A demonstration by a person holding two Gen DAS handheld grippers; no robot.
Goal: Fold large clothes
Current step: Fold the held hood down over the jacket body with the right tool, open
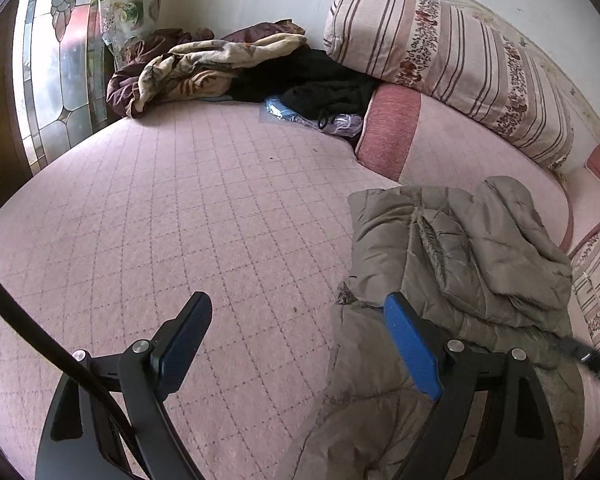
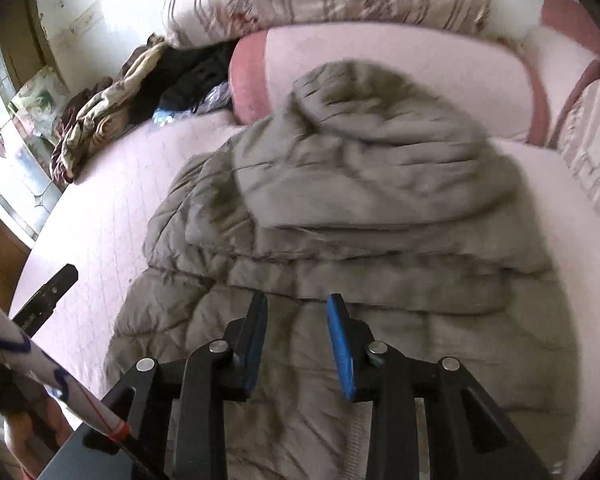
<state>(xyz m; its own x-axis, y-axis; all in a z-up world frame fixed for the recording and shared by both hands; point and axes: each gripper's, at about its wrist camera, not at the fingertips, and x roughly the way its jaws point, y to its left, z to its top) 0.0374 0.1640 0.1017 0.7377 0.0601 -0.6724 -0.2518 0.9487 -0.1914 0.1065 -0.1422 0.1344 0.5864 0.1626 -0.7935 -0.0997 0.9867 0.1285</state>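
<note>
1. The bed [image 1: 180,208] takes up most of the room, spread with a pink quilted cover that gives a broad, soft place to lay a big garment flat.
2. A striped, flowered bolster [image 1: 448,64] and a pink cushion [image 1: 388,128] lie along the wall at the head. A heap of blankets and dark clothes [image 1: 220,68] is pushed into the far corner by the stained-glass window [image 1: 52,72], well apart from the work.
3. The grey padded jacket [image 2: 340,208] lies on the bed's near right side, its upper part and hood doubled back over the body, so I'd judge it partly folded.
4. The left claw [image 1: 300,344] hangs wide open over bare cover just beside the jacket's edge, gripping nothing; it looks to be waiting to take that side.
5. The right claw [image 2: 298,320] hovers low above the jacket's lower panels, its jaws partly apart with no cloth pinched between them. I'd guess it is poised for a fresh grip.
</note>
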